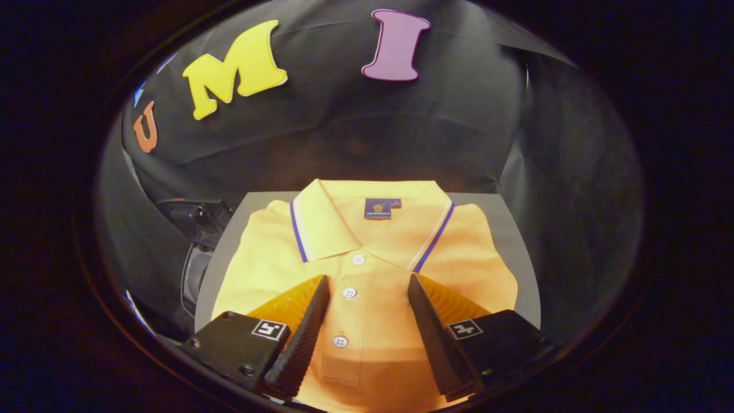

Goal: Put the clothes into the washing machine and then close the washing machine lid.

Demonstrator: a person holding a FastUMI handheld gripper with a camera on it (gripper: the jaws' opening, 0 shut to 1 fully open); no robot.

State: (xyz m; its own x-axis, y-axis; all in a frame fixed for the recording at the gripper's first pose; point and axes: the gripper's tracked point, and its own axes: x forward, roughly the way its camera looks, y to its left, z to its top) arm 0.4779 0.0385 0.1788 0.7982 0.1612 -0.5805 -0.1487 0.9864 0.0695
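A folded yellow-orange polo shirt [367, 258] with a blue-and-white trimmed collar and white buttons lies flat on a grey tabletop [510, 218]. My gripper [368, 287] hovers over the shirt's lower half with its two black fingers spread apart. The button placket runs between the fingers [312, 321]. Whether the fingertips touch the cloth I cannot tell, and they do not pinch it.
A dark, rounded machine part [195, 229] with a grey curved rim sits just off the table's left edge, low beside the shirt. Black cloth walls close the booth behind and to the right of the table.
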